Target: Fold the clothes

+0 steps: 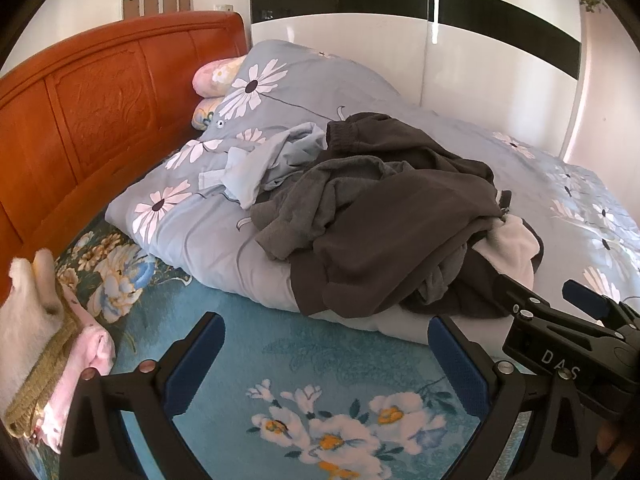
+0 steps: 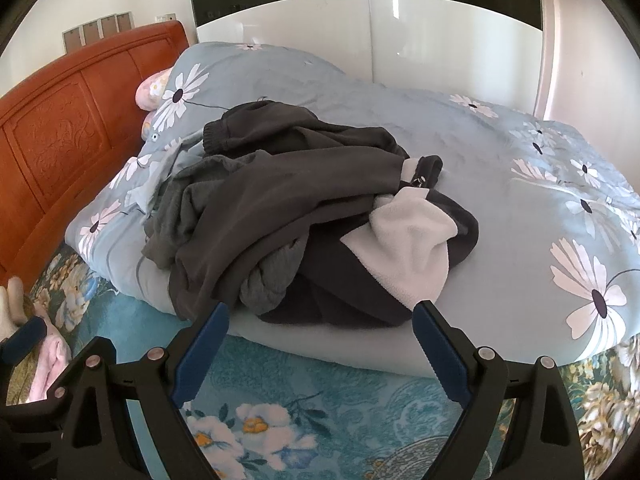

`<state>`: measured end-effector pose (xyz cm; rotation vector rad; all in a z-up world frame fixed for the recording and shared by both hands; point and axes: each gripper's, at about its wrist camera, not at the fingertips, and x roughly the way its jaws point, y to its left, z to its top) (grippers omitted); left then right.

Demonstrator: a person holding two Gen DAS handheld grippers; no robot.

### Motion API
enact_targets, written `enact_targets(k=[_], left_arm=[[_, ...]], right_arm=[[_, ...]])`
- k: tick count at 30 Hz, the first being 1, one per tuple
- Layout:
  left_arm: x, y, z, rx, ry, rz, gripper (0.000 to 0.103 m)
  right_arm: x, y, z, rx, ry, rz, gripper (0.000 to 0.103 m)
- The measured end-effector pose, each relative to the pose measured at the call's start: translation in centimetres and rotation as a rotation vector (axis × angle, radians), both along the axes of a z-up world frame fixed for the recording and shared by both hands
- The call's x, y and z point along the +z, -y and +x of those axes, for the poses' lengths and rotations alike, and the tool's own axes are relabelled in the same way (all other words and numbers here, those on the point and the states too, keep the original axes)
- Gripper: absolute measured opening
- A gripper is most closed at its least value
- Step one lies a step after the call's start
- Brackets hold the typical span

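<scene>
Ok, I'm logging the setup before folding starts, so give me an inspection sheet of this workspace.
Surface: bed with a teal floral sheet; a grey daisy-print duvet is bunched on it.
Job's things: unfolded pile of dark clothes on the duvet, a white fleece piece and a light blue garment among them.
Clutter: stack of folded items at the bed's left edge.
Grippers: left gripper and right gripper open, empty.
Cables: nothing seen.
Surroundings: wooden headboard, pillows, white wardrobe.

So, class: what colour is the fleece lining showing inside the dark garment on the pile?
White, on the fleece lining; clearest in the right wrist view.
</scene>
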<state>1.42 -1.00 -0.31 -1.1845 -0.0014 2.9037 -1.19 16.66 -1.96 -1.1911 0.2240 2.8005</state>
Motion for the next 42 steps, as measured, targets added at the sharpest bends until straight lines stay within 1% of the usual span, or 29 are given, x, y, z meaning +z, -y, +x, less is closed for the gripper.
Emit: enact_targets(k=[2, 4, 6, 8, 10, 13, 15, 16, 17, 18, 20, 22, 24, 26, 27, 28, 29, 30, 31, 32, 33, 35, 36, 39, 41, 42], left_arm=[[-0.1, -0.1, -0.1, -0.003, 0.003, 0.0, 0.103], [-0.2, -0.1, -0.1, 0.022, 0.005, -0.003, 0.103], [-0.2, 0.1, -0.1, 0.018, 0.007, 0.005, 0.103], [-0.3, 0.5, 0.0, 0.021, 0.016, 0.007, 0.103], [-0.4, 1.3, 0.7, 0.03, 0.011, 0.028, 0.103], [-0.6, 3.1, 2.9, 0.05, 0.011, 0.077, 0.103], [-0.8, 4.2, 4.4, 0.06, 0.008, 0.116, 0.103], [-1.0, 4.9, 5.4, 0.067, 0.009, 0.148, 0.103], [-1.2, 5.7, 6.4, 0.075, 0.011, 0.181, 0.103], [-1.3, 6.1, 7.0, 0.082, 0.015, 0.198, 0.103], [-1.7, 7.1, 8.7, 0.101, 0.024, 0.215, 0.103], [-1.9, 8.0, 10.1, 0.115, 0.022, 0.202, 0.103], [-1.8, 8.9, 11.6, 0.149, 0.006, 0.189, 0.103], [-1.8, 10.0, 12.6, 0.185, -0.005, 0.182, 0.103], [-1.9, 10.7, 13.1, 0.205, -0.006, 0.18, 0.103], [-2.1, 11.4, 13.6, 0.222, 0.001, 0.184, 0.103], [-2.2, 12.0, 14.1, 0.237, 0.007, 0.193, 0.103], [-2.4, 12.5, 14.4, 0.246, 0.013, 0.203, 0.103], [-2.6, 13.0, 14.8, 0.255, 0.019, 0.213, 0.103], [-2.9, 13.5, 15.2, 0.264, 0.025, 0.223, 0.103], [-3.0, 13.9, 15.5, 0.274, 0.028, 0.23, 0.103], [-3.3, 14.7, 16.0, 0.295, 0.037, 0.24, 0.103], [-3.4, 15.0, 16.3, 0.301, 0.043, 0.247, 0.103], [-3.2, 15.6, 16.6, 0.315, 0.044, 0.274, 0.103], [-3.0, 15.8, 16.6, 0.318, 0.038, 0.293, 0.103], [-2.9, 15.8, 16.6, 0.316, 0.036, 0.301, 0.103]], right_arm=[[-0.1, 0.0, -0.1, 0.0, 0.003, -0.002, 0.094], [-0.2, 0.0, -0.2, -0.002, 0.005, 0.003, 0.094], [-0.3, 0.0, -0.2, -0.001, 0.007, -0.002, 0.094], [-0.4, 0.0, -0.3, 0.024, 0.002, -0.03, 0.094], [-0.6, -0.4, -0.7, 0.04, 0.005, -0.067, 0.094], [-1.3, -2.1, -2.1, 0.081, -0.014, -0.167, 0.094], [-2.1, -3.3, -3.8, 0.123, 0.019, -0.281, 0.094], [-2.5, -3.8, -4.7, 0.132, 0.039, -0.358, 0.094], [-2.8, -4.1, -5.5, 0.126, 0.048, -0.421, 0.094], [-3.1, -4.4, -6.3, 0.12, 0.056, -0.483, 0.094], [-3.1, -4.3, -7.9, 0.113, 0.04, -0.509, 0.093], [-3.1, -4.2, -9.6, 0.094, 0.033, -0.525, 0.092], [-3.6, -4.6, -11.1, 0.072, 0.04, -0.592, 0.086], [-4.2, -5.3, -12.3, 0.003, 0.045, -0.657, 0.069], [-4.5, -5.6, -12.7, -0.024, 0.046, -0.69, 0.065], [-4.9, -5.8, -13.1, -0.052, 0.046, -0.743, 0.061], [-5.2, -6.0, -13.4, -0.075, 0.047, -0.784, 0.051], [-5.4, -6.3, -13.6, -0.097, 0.046, -0.824, 0.043], [-5.2, -6.4, -13.6, -0.112, 0.03, -0.861, 0.027], [-5.1, -6.6, -13.6, -0.126, 0.014, -0.897, 0.021], [-4.8, -6.8, -13.6, -0.138, -0.002, -0.931, 0.017], [-3.2, -6.8, -13.2, -0.095, -0.063, -0.962, 0.012], [-2.4, -6.8, -13.0, -0.068, -0.096, -0.985, 0.011], [1.3, -7.2, -11.5, 0.033, -0.212, -1.044, 0.01], [4.5, -7.1, -10.1, 0.133, -0.287, -1.067, 0.01], [6.0, -7.0, -9.4, 0.167, -0.316, -1.061, 0.01]])
